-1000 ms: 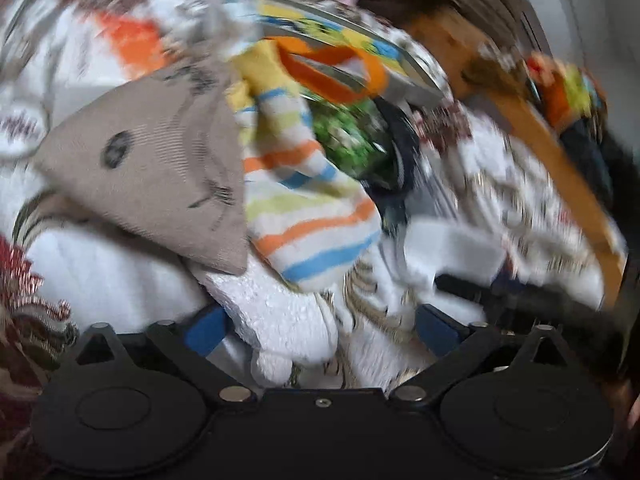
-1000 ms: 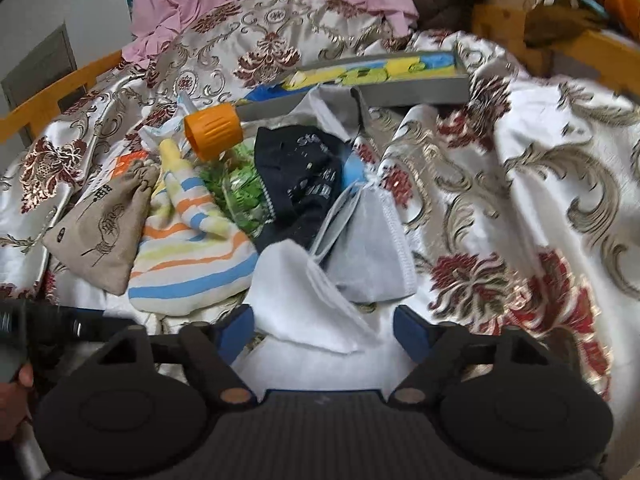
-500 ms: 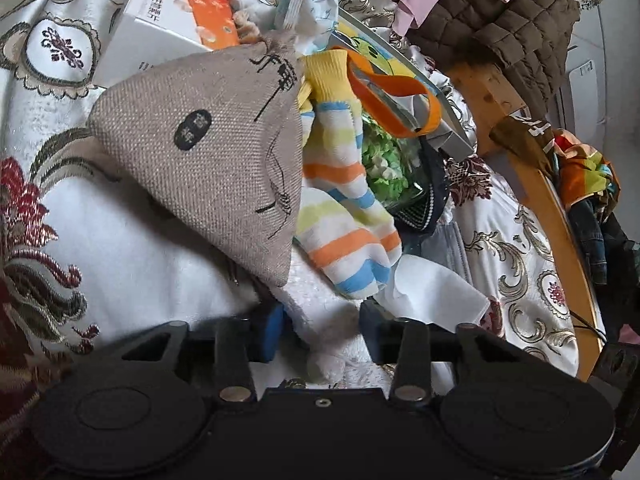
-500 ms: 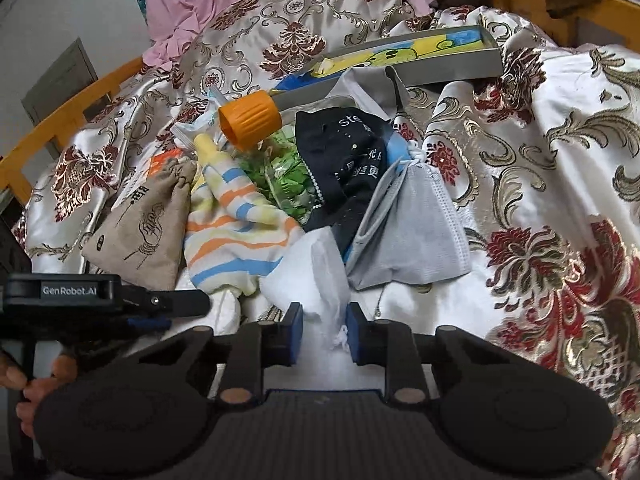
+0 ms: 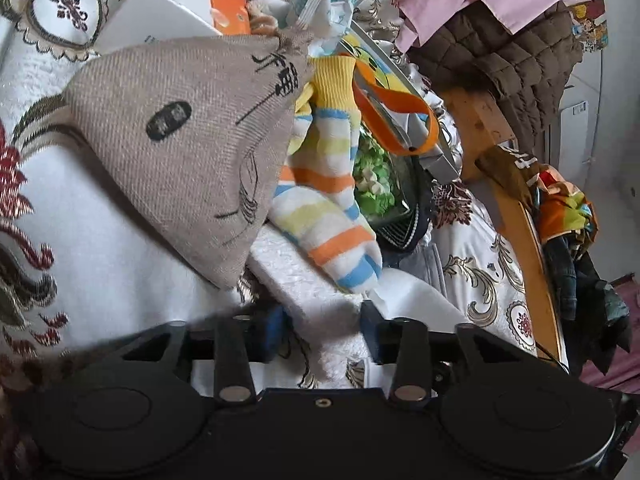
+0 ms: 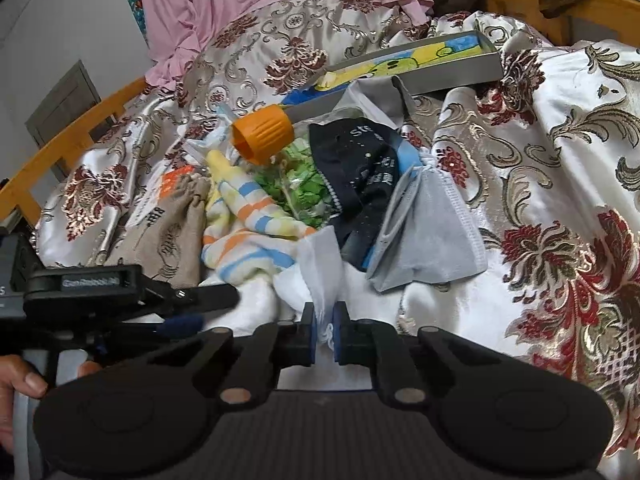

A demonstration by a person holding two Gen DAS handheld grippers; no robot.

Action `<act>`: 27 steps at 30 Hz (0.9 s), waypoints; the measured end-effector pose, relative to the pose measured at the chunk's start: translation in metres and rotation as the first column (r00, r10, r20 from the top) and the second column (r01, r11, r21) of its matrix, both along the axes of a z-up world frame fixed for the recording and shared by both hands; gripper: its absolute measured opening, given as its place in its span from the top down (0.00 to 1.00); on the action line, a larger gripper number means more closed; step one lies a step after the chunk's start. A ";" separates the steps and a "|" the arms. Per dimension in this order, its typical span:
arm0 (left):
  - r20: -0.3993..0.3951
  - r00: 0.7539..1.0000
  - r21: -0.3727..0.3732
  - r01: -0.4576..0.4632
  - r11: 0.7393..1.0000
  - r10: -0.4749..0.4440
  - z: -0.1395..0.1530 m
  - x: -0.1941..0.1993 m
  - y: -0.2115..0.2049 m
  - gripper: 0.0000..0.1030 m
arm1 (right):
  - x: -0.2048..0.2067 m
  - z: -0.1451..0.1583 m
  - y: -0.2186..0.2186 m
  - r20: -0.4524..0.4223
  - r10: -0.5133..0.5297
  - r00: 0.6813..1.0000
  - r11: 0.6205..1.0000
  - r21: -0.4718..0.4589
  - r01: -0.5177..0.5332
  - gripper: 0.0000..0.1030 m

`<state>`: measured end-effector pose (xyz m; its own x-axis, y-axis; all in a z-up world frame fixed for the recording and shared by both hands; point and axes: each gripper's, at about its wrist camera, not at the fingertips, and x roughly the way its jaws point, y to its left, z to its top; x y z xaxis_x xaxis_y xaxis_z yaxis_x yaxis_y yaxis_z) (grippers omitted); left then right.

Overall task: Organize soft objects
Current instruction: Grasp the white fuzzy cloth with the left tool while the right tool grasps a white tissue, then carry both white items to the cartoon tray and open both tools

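Two grips just closing: right gripper (image 6: 325,330) clamped on thin white cloth (image 6: 320,268) at pile's near edge, left gripper (image 5: 322,330) clamped on white towel (image 5: 308,292) beneath striped sock (image 5: 320,208). Both lying straight ahead, long axes running away.

Home bedroom, floral satin bedspread (image 6: 560,160), orange wooden bed rail (image 6: 72,136), pink sheet (image 6: 248,8), heaped clothes (image 5: 568,232)

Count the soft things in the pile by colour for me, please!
Tan: 1, the burlap pouch
Striped: 1, the striped sock
Dark navy: 1, the navy cloth
Grey: 1, the grey mask
White: 2, the thin white cloth and the fluffy white cloth
Total: 6
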<state>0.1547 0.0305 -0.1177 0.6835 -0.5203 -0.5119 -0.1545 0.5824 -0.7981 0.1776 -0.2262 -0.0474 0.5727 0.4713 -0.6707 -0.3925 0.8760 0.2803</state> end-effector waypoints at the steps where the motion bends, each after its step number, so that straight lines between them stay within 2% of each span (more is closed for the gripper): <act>1: -0.009 1.000 -0.009 0.001 1.000 -0.001 -0.002 0.000 0.001 0.72 | -0.002 0.001 0.001 0.005 0.005 1.000 1.000 0.000 -0.005 0.92; 3: -0.021 1.000 -0.037 -0.005 0.999 0.004 -0.005 -0.002 0.003 0.78 | -0.006 0.003 0.003 0.016 0.010 1.000 1.000 0.000 -0.010 0.92; 10: 0.000 1.000 -0.047 -0.016 0.999 0.016 0.001 -0.006 0.002 0.79 | -0.011 0.007 0.002 0.027 0.015 1.000 0.999 0.035 -0.016 0.92; 13: 0.031 1.000 -0.055 0.000 0.998 0.002 0.004 -0.001 -0.001 0.70 | -0.010 0.006 0.002 0.026 0.015 1.000 0.999 0.037 -0.016 0.92; 17: 0.022 0.999 -0.100 -0.020 0.995 0.023 -0.003 0.009 -0.005 0.68 | -0.008 0.003 0.005 0.019 0.020 1.000 0.999 0.036 -0.020 0.92; 22: -0.006 1.000 -0.088 -0.018 0.996 0.017 -0.007 0.010 -0.009 0.77 | -0.011 0.005 0.003 0.033 0.008 0.999 0.999 0.039 -0.009 0.93; 23: -0.001 1.000 -0.081 -0.013 0.997 0.013 -0.005 0.008 -0.009 0.83 | -0.012 0.007 0.001 0.036 0.004 0.999 0.999 0.046 -0.005 0.93; 27: -0.023 1.000 -0.019 0.017 1.000 -0.018 0.002 -0.006 -0.010 0.84 | -0.021 0.017 -0.006 0.068 -0.012 0.998 0.998 0.069 0.007 0.93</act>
